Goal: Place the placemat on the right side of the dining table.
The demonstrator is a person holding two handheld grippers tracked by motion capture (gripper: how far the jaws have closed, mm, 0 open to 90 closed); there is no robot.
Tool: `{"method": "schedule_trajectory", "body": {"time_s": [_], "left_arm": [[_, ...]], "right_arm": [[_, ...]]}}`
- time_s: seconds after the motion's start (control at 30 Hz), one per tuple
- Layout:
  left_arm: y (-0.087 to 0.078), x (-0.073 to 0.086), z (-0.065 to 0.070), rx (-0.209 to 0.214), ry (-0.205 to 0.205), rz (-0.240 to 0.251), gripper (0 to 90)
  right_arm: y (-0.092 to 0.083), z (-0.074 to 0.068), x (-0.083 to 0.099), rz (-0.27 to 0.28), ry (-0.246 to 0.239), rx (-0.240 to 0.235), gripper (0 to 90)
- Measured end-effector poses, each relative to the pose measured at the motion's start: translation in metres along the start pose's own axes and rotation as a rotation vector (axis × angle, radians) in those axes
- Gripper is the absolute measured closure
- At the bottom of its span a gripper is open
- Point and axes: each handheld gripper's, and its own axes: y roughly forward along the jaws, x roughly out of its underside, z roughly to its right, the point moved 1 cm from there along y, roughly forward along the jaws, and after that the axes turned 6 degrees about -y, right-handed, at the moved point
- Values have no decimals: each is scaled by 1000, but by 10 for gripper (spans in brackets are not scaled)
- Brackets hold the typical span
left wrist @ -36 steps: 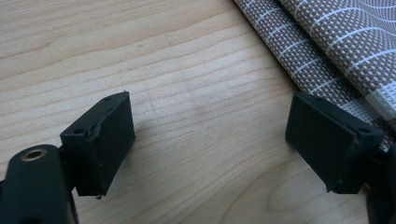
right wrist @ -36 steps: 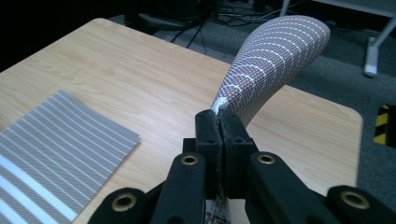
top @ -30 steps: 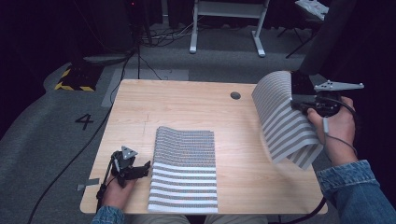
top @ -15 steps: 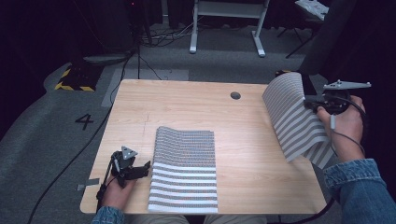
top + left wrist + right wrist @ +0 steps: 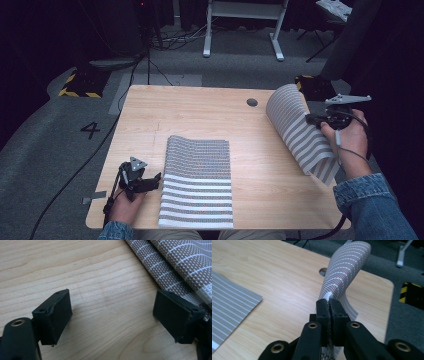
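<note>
A striped woven placemat (image 5: 299, 134) hangs curved over the table's right edge, and my right gripper (image 5: 311, 119) is shut on its edge. In the right gripper view the jaws pinch the placemat (image 5: 344, 270), which arches up ahead of my right gripper (image 5: 329, 302). A second striped placemat (image 5: 198, 180) lies flat on the wooden table (image 5: 200, 115) near the front edge. My left gripper (image 5: 156, 180) rests at the front left beside that mat, open and holding nothing. In the left gripper view my left gripper (image 5: 111, 312) stands over bare wood, with the flat mat's edge (image 5: 175, 262) at the upper right.
A round cable hole (image 5: 252, 102) sits in the table near the back right. On the floor are cables (image 5: 150, 55), a yellow-black marked plate (image 5: 80, 85), a painted number 4 (image 5: 91, 130) and a white table frame (image 5: 245, 25) behind.
My right hand has swung the held placemat outward to the right and lowered it, so it now hangs past the table's right edge. The left gripper and the flat mat have not moved.
</note>
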Motion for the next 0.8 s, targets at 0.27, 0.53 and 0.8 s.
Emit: {"method": "schedule_trajectory", "body": {"time_s": [0.27,0.53,0.8], "left_arm": [[0,0,0,2,0,0,156],[0,0,0,1,-2,1,156],[0,0,0,0,-1,2,156]], "right_arm": [[28,-22,9,-33,1,-87,869],[51,-36,30,-34,55,-183,788],[41,-44,28,64,114,-207,552]]}}
